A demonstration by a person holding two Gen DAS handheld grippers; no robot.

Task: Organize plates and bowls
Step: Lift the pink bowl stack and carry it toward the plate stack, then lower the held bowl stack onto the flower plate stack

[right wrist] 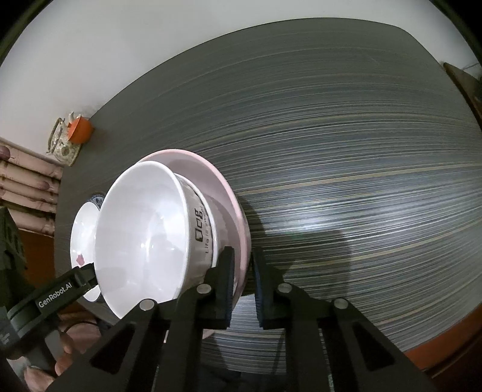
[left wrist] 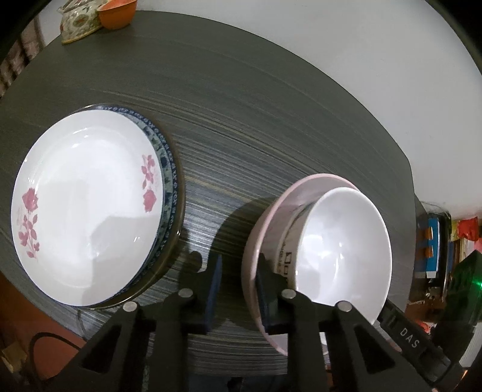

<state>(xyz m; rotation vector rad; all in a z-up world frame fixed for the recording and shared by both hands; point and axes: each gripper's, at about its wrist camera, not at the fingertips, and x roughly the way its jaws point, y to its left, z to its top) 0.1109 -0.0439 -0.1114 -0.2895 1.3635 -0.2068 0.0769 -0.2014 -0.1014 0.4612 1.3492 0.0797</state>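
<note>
Right now my left claw stands with its jaws spread around the near rim of the pink bowl, one pad outside over the bare table and one just inside the rim; I cannot tell whether the inner pad touches. My right claw sits on the same pink rim from the other side, its jaws narrowly parted, the rim between them, though contact is unclear. Nested inside the pink bowl are a bowl with black print on its wall and a plain white bowl on top.

At the left of the left wrist view, a white plate with pink flowers lies on a blue-patterned plate. All of this rests on a dark table with fine pale streaks and a rounded edge. At its far corner, upper left in that view, stand an orange bowl and a flowered pouch. Behind is a plain white wall; at the right edge, a cluttered shelf of coloured items.
</note>
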